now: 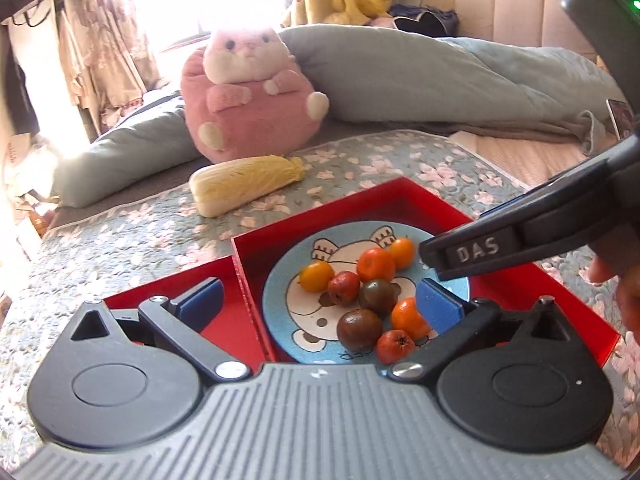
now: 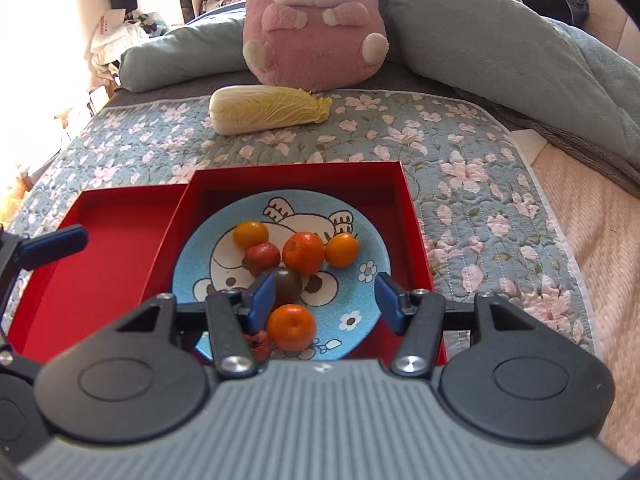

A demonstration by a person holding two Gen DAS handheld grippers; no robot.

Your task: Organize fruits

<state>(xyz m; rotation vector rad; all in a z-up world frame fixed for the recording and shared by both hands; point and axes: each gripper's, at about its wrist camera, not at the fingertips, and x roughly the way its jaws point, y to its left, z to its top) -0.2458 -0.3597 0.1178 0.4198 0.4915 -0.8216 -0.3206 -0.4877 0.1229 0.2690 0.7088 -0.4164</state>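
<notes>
Both your tools gape wide: left tool (image 1: 320,300) and right tool (image 2: 325,300) hover above the fruit plate (image 2: 360,240), frame centre.

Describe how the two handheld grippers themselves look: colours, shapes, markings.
Both match: a ribbed grey front housing, two round black hubs with silver screws, black linkage bars, and flat blue pads on the fingers. The left gripper and right gripper show this alike. Seen from the left wrist, the right gripper's black body bears raised letters "DAS", and a green light glows above.
</notes>
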